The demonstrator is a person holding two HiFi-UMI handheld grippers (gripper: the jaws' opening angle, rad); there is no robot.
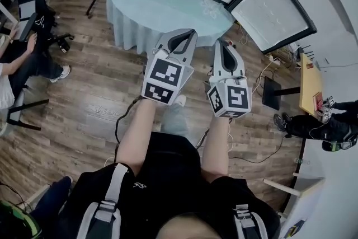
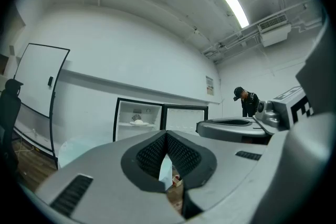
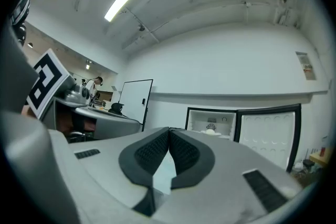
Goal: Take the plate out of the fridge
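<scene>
The left forearm [image 1: 134, 134] and right forearm [image 1: 217, 145] are bare and reach forward side by side, each ending in a gripper held out in front of the body. The left gripper [image 1: 180, 36] leans slightly toward the right gripper [image 1: 224, 45], near it but apart. Both pairs of jaws are closed tip to tip, with nothing between them.

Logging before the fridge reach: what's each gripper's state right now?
Grey left gripper: closed, holding nothing.
Grey right gripper: closed, holding nothing.
</scene>
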